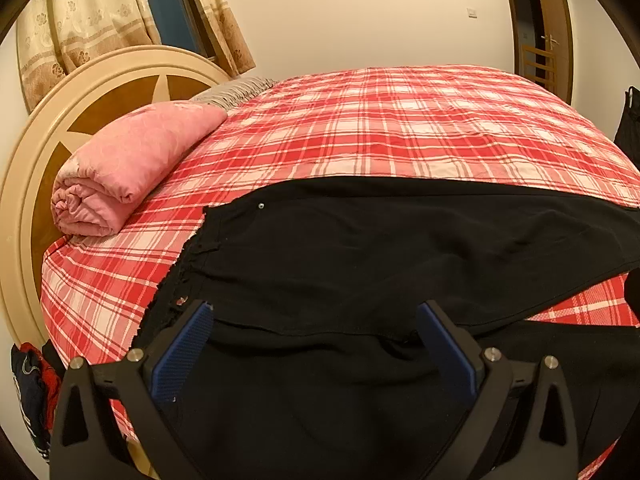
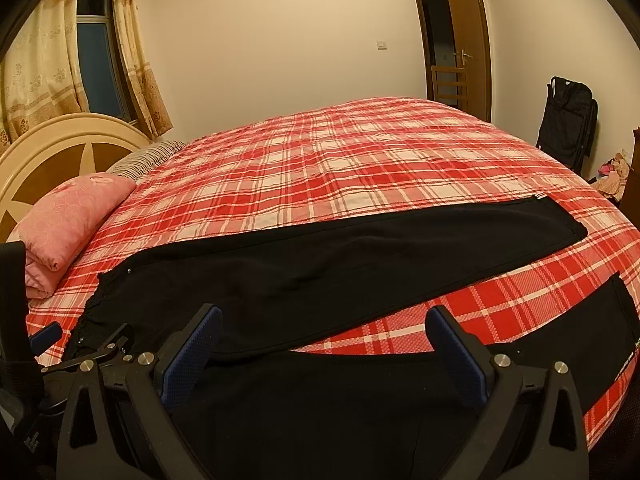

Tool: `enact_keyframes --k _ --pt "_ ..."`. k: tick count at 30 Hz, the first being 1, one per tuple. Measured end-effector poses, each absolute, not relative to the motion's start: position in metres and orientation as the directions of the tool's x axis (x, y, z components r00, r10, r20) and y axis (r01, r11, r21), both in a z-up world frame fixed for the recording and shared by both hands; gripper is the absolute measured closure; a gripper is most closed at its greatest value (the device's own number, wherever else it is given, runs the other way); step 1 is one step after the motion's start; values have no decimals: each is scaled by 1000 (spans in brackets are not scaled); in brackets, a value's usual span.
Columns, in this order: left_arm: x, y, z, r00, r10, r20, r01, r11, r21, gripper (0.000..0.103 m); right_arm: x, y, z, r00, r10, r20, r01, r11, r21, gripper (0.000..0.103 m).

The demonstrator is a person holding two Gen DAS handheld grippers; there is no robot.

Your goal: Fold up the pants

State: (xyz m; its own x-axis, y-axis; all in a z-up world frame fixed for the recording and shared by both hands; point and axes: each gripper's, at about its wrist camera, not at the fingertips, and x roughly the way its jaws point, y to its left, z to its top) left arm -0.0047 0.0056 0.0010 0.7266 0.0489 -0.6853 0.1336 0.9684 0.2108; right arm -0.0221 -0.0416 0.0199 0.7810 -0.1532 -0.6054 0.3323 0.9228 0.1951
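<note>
Right wrist view: both claws, left [image 1: 314,312] and right [image 2: 324,318], spread above black pants [image 2: 320,272] on the bedspread [image 2: 340,168].

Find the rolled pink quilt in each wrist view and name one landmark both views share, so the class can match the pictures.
Left wrist view: the pink quilt lies left of centre, on the plaid bedspread against the headboard.
Right wrist view: the pink quilt sits at the far left edge, smaller.
Shared landmark: the star-patterned headboard behind it.
</note>
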Motion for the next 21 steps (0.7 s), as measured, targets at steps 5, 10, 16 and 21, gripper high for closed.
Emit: enact_keyframes --k 5,10,16,21 --pt "-4 5 -1 721 48 -692 134 969 207 0 -22 -41 19 780 -152 -607 333 922 196 1" --pt "-4 6 -2 716 48 -696 133 970 204 0 -22 -41 18 779 -152 -608 333 922 197 1" --pt "-2 6 -3 710 47 -703 133 971 199 0 -22 -40 18 778 -152 -609 333 922 196 1" --pt "1 6 -5 702 47 -710 132 972 194 0 -19 -38 16 774 -152 -615 332 924 191 1"
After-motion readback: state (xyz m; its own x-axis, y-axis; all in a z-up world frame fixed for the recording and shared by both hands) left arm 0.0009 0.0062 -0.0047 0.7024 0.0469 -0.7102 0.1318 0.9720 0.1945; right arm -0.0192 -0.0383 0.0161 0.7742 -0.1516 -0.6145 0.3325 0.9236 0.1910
